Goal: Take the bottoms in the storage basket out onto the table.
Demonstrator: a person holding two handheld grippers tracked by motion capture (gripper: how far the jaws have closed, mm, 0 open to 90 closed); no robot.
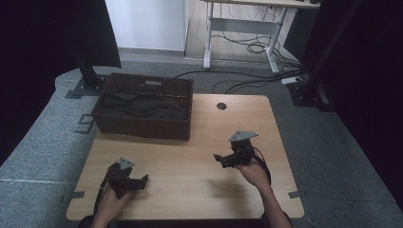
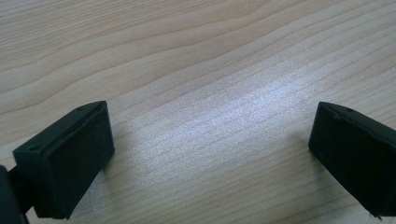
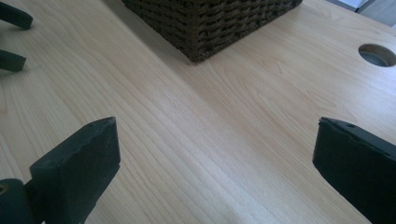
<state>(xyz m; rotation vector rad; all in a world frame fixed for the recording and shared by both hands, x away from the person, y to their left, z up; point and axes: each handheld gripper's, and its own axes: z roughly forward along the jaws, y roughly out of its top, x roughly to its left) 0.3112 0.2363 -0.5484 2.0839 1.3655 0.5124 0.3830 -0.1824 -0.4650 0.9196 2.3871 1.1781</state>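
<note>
Both your grippers are wide apart and hold nothing. The basket (image 1: 142,107) sits far ahead, nearer your left gripper (image 1: 142,179) than your right gripper (image 1: 217,158).

Left tongs (image 1: 144,179): matt black body with two flat, rectangular black jaws, each faced with a finely textured pad and marked by a small screw hole on its upper edge; grey three-cornered plate on top. Right tongs (image 1: 219,159): same black build and grey plate, with a black cable looping from the rear. Forearms bare, no sleeves visible.
</note>
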